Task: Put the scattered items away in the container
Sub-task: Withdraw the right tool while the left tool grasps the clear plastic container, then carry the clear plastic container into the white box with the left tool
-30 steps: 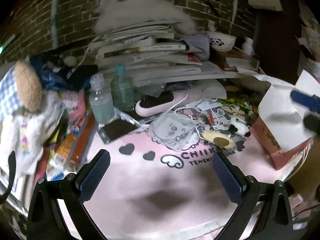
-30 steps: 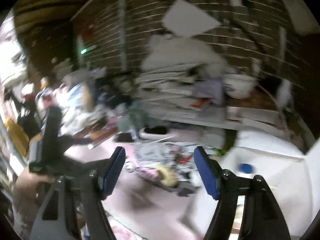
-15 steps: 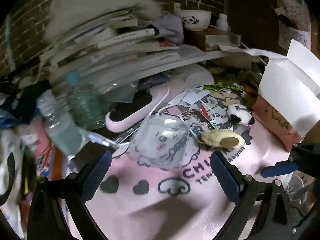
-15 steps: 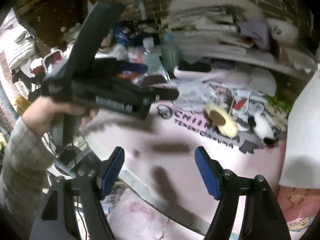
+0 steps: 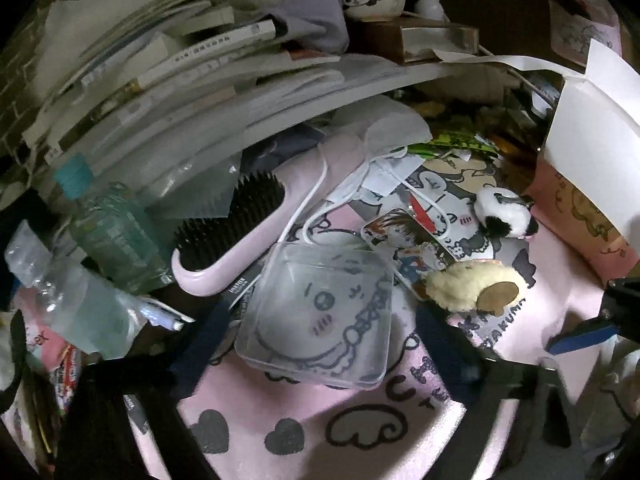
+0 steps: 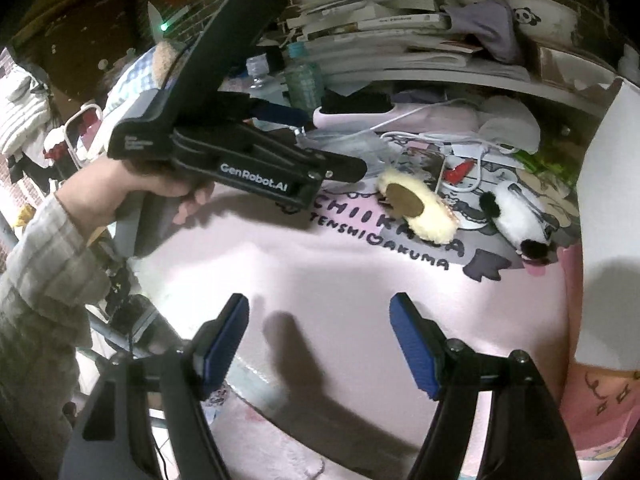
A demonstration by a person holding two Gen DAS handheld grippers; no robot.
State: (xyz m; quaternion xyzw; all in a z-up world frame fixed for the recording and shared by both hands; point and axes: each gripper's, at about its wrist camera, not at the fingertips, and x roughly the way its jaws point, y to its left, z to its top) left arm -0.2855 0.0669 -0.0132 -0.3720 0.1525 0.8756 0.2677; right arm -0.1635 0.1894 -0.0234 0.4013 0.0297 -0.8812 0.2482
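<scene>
You have brought your left gripper (image 5: 320,344) down over the clear plastic case (image 5: 316,316), its jaws just closing in, straddling it without pressing. Your right gripper (image 6: 320,344) is hovering half-spread and empty above the pink mat (image 6: 340,272).

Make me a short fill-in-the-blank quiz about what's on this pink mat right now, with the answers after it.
1. The clear plastic case lies between the fingers of the ____ claw.
2. The hairbrush has a pink body and ____ bristles.
3. The small black and white plush toy looks like a ____.
4. Nothing lies between the fingers of the ____ claw, which hangs over bare pink mat.

Answers: left; black; panda; right
</scene>
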